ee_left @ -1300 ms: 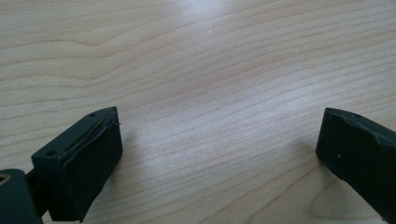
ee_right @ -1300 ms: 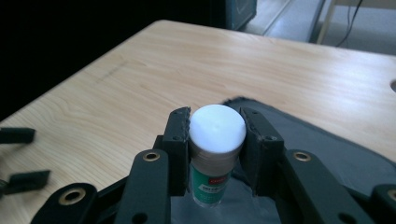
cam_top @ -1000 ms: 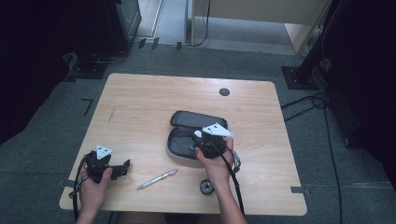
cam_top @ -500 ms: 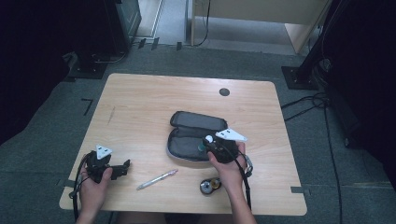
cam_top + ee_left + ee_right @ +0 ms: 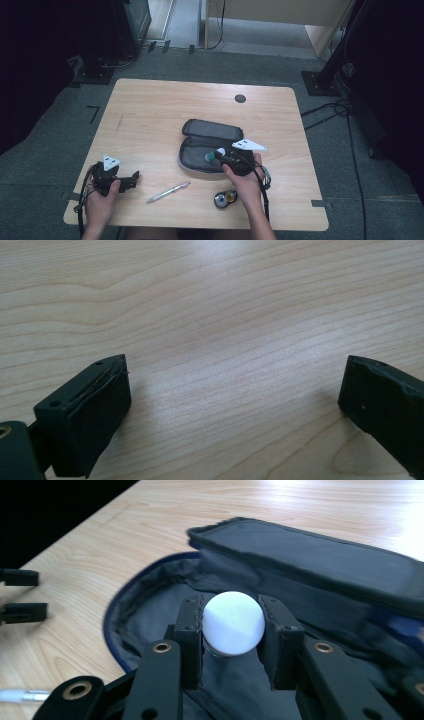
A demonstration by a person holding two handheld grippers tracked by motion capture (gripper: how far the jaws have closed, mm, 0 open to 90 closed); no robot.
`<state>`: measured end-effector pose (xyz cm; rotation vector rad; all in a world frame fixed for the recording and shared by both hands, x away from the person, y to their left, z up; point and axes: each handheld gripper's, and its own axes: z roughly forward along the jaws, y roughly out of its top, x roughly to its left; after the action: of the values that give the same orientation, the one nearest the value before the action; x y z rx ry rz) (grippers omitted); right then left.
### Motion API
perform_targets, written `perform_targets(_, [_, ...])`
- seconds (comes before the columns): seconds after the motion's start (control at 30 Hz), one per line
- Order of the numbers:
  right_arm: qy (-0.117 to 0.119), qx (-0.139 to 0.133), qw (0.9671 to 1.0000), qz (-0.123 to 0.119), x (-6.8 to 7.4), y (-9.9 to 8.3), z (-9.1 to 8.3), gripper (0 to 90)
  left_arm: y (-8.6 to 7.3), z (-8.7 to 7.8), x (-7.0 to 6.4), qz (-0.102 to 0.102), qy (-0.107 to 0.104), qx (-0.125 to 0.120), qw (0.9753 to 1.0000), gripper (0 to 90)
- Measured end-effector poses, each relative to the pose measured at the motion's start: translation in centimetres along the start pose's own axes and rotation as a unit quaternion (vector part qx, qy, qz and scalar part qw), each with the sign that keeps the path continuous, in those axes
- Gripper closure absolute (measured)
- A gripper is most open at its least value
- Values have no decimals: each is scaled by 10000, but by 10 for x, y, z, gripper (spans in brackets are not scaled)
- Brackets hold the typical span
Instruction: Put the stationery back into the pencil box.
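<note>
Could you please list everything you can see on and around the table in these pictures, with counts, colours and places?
pencil case: one, dark grey with a blue edge, lying open at the table's middle.
white-capped object: one, round white end with a greenish body, clamped between the right gripper's jaws over the open case.
pen: one, silvery, lying on the near part of the table, left of the case.
small round object: one, dark with a brassy centre, near the front edge; too small to identify.
round black disc: one, set in the far part of the tabletop.
table: one, light wood.
left gripper: black, jaws apart, over bare wood at the near left corner.
right gripper: black, over the case.
</note>
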<state>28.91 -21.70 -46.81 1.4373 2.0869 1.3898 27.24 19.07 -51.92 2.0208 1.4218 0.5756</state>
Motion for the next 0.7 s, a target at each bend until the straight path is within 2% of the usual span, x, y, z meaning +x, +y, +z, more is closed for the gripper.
perform_targets(0.17, [239, 50, 9997, -26, 8, 3, 15, 653, 0, 0, 0, 0, 0, -1, 10000, 6])
perform_targets(0.27, [393, 201, 9989, -137, 11, 4, 22, 653, 0, 0, 0, 0, 1, 0, 10000, 6])
perform_targets(0.3, [386, 330, 9984, -244, 11, 3, 26, 653, 0, 0, 0, 1, 0, 0, 10000, 6])
perform_targets(0.33, [386, 330, 9984, -244, 11, 3, 26, 653, 0, 0, 0, 1, 0, 0, 10000, 6])
perform_targets(0.43, [121, 554, 9976, -385, 7, -1, 31, 653, 0, 0, 0, 1, 0, 0, 10000, 6])
perform_targets(0.53, [-137, 700, 9967, -392, 1, -4, 36, 652, 0, 0, 0, 1, -1, 0, 10000, 6])
perform_targets(0.6, [-167, 709, 9966, -377, 0, -4, 37, 652, 0, 0, 0, 2, -1, 0, 10000, 6])
perform_targets(0.63, [-242, 742, 9962, -398, 1, -4, 37, 649, 0, 0, 0, 2, -1, 1, 10000, 6])
perform_targets(0.67, [-426, 777, 9949, -483, 1, -4, 39, 635, 0, 0, 0, 2, -1, 0, 10000, 6])
perform_targets(0.7, [-426, 777, 9949, -483, 1, -4, 39, 635, 0, 0, 0, 2, -1, 0, 10000, 6])
